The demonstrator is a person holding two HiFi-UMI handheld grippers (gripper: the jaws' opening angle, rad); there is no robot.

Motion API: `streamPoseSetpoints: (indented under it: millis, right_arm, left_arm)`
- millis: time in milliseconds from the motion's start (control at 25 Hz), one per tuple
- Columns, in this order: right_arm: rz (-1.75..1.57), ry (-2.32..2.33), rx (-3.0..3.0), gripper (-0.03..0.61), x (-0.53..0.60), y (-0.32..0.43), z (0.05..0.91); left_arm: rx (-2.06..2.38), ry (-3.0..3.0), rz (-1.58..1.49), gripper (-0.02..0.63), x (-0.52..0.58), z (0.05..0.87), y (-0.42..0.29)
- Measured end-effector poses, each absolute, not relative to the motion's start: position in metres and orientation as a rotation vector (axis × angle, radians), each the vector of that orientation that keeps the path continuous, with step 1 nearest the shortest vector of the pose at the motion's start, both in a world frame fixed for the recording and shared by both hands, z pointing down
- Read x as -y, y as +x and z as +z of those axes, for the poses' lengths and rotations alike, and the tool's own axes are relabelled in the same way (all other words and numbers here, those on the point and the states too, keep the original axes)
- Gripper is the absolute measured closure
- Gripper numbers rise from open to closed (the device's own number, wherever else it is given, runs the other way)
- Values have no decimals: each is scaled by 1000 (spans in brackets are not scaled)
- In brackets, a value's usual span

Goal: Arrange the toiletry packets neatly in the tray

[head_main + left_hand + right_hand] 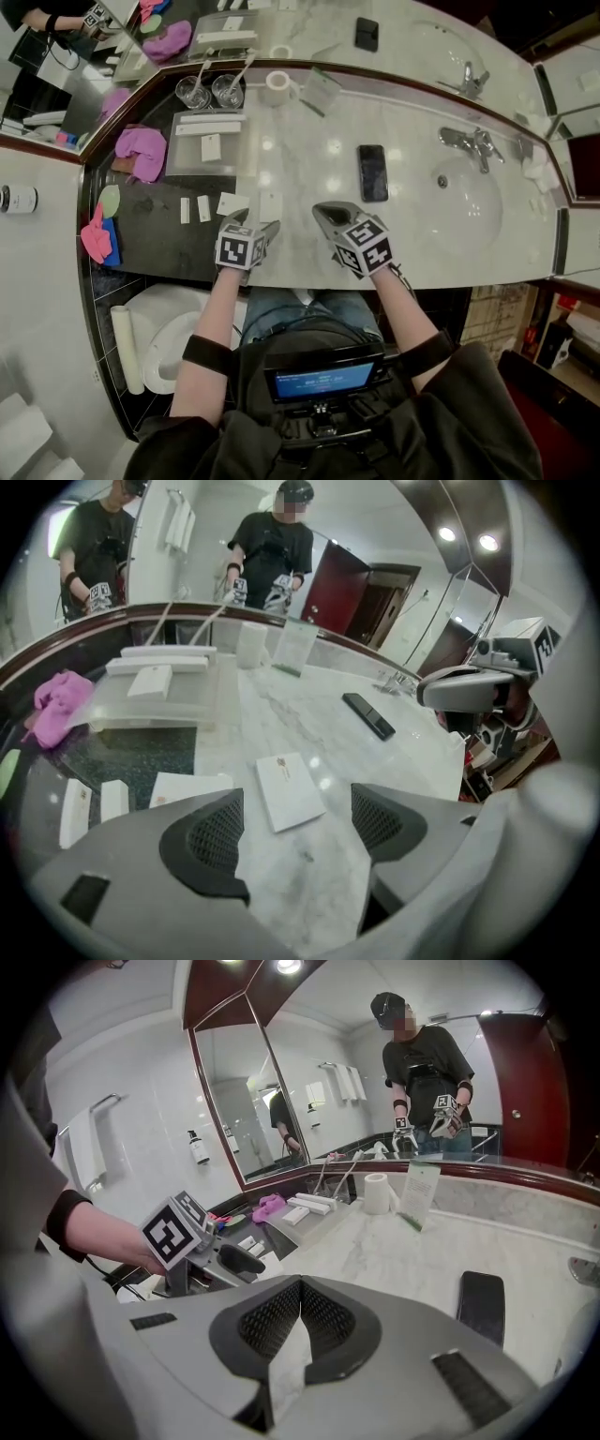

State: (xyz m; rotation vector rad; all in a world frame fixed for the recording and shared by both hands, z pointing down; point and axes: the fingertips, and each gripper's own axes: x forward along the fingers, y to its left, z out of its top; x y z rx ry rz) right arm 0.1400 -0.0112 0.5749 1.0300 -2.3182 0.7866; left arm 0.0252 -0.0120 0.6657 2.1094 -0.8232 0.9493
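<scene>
On the marble counter (281, 700), a flat white toiletry packet (289, 791) is seen lying just ahead of the left gripper (295, 827), whose jaws are spread wide over bare stone, while the clear tray (141, 716) is set well apart toward the mirror with several packets already laid in it. The packet is judged light, thin and a little flexible, flush against the polished stone and likely to slide, so it is best pinched across one short edge once that edge is tipped up. The left gripper is pitched steeply down toward it, and the right gripper (298, 1321) is held alongside at a shallower angle, its jaws pressed together on nothing.
</scene>
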Motion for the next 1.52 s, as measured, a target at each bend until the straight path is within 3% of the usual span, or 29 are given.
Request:
streamPoseSetpoints:
  millis: [320,440,1000,1520]
  right_arm:
    - [723,1004,2360,566,30,121,556]
    - [691,991,2381,566,39,108,550]
    - [604,991,2448,566,65,66,516]
    - [587,1002,2437,566,63,68,514]
  left_arm:
    - [1050,2301,765,543,41,582,-20]
    - [1137,2354,696,612,48,552,-44]
    - [1436,2337,449,614,52,476,-158]
    - [1481,2322,376,614,42,469,-176]
